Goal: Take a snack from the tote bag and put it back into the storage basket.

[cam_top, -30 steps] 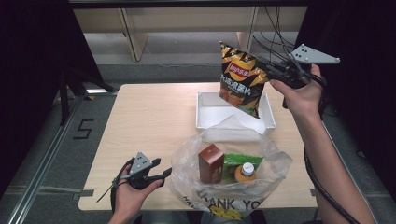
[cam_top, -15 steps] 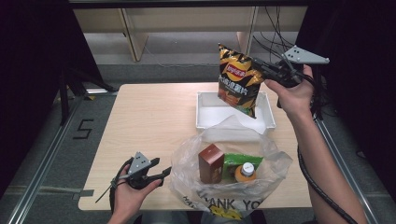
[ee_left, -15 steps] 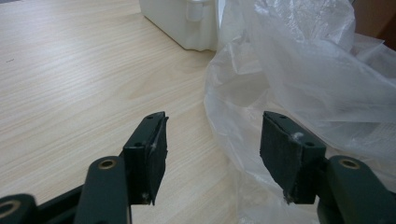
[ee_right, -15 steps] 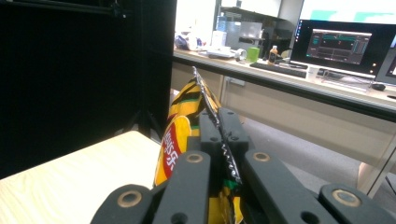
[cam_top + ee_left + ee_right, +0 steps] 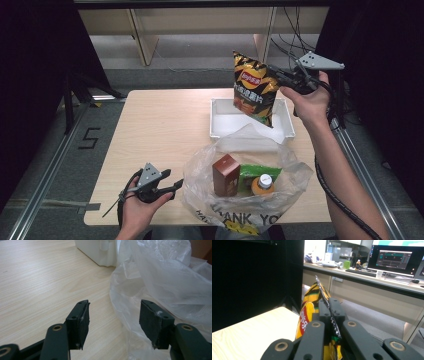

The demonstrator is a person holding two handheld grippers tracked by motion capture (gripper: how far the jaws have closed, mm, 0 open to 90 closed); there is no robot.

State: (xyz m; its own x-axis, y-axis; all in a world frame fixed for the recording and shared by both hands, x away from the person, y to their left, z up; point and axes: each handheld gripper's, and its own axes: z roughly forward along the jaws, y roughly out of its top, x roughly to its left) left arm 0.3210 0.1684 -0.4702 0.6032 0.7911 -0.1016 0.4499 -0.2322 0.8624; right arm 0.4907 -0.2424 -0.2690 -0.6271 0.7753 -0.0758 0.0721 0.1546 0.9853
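While dangling above the white tray (image 5: pixel 216 120), yellow-black crinkled chip bag (image 5: pixel 254 89), right gripper (image 5: pixel 280 78) fingers clenched on its edge, left gripper (image 5: pixel 176 185) released.

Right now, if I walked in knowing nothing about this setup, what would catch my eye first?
Probably the bright yellow-and-black chip bag, pinched by its edge in the right gripper and hanging above the white tray at the table's far side. Next, the crumpled clear plastic bag at the near edge, holding a brown carton and an orange bottle.
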